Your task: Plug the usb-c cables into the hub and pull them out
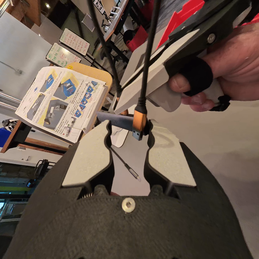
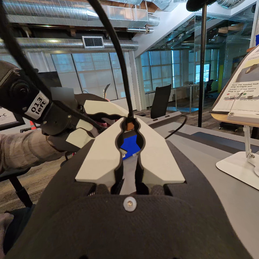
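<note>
In the left wrist view my left gripper (image 1: 129,123) is open, jaws wide apart. An orange-shelled plug (image 1: 139,123) hangs on its black cable (image 1: 147,56) against the right fingertip, unclamped. The grey hub (image 1: 117,120) lies just beyond the fingertips. The hub's own lead with a silver plug (image 1: 134,175) lies on the table between the fingers. My right gripper (image 2: 129,120) is shut on another orange plug (image 2: 129,125), whose cable (image 2: 120,56) arcs upward. The hub (image 2: 166,116) sits farther back on the table. The left gripper (image 2: 110,123) shows at left.
A stand with an illustrated instruction sheet (image 1: 60,103) is on the grey table (image 1: 196,154); its white base (image 2: 238,168) is at the right. A blue box (image 2: 130,145) shows between the right fingers. A black pole (image 2: 201,70) and a chair (image 2: 161,100) stand beyond the table.
</note>
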The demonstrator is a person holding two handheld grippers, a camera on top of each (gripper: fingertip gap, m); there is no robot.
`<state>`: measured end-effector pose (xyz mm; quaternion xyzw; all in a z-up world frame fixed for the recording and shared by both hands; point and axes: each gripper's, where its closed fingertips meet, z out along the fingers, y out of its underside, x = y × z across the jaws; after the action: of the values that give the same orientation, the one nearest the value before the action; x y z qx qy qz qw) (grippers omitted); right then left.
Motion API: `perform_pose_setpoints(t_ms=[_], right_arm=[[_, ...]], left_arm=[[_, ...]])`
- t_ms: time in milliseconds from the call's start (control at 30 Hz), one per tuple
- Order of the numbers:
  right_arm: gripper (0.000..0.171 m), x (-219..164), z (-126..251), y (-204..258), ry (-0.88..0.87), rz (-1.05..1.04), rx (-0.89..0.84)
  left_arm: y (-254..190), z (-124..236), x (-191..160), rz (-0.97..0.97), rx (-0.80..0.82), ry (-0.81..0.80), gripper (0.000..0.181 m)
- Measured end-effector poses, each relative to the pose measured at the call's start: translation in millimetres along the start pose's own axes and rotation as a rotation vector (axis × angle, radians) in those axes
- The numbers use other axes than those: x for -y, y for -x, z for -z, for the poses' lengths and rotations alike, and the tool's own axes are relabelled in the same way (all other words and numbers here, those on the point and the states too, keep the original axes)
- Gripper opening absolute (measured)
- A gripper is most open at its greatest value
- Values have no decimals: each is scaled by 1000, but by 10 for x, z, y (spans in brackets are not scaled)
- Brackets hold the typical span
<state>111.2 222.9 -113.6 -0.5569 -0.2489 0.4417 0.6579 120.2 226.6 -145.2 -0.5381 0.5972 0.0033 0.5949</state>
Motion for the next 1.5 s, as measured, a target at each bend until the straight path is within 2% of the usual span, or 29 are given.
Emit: perform_pose_setpoints(t_ms=[200, 400, 633, 667, 733, 767, 900, 1300, 1500], right_arm=[[9, -12, 79, -62, 4, -41, -4], [10, -58, 89, -85, 21, -70, -20], [10, -58, 91, -118, 5, -131, -44], [32, -59, 92, -124, 3, -135, -48], [32, -63, 95, -137, 2, -143, -57], [10, -57, 95, -136, -3, -150, -55], [10, -22, 82, -93, -16, -160, -42], [9, -29, 98, -99, 7, -153, -54], [9, -36, 122, -70, 46, -128, -21]], left_arm=[[88, -4, 2, -118, 44, -15, 26], [90, -66, -16, -259, 78, 15, 28], [119, -111, -12, -285, 124, 20, 27], [121, -118, -13, -278, 125, 19, 27], [132, -131, -16, -287, 137, 23, 27], [131, -137, -15, -302, 143, 25, 25], [110, -169, -6, -330, 151, 14, 10], [137, -186, 7, -406, 176, 12, 10], [135, -171, 29, -492, 135, 11, 9]])
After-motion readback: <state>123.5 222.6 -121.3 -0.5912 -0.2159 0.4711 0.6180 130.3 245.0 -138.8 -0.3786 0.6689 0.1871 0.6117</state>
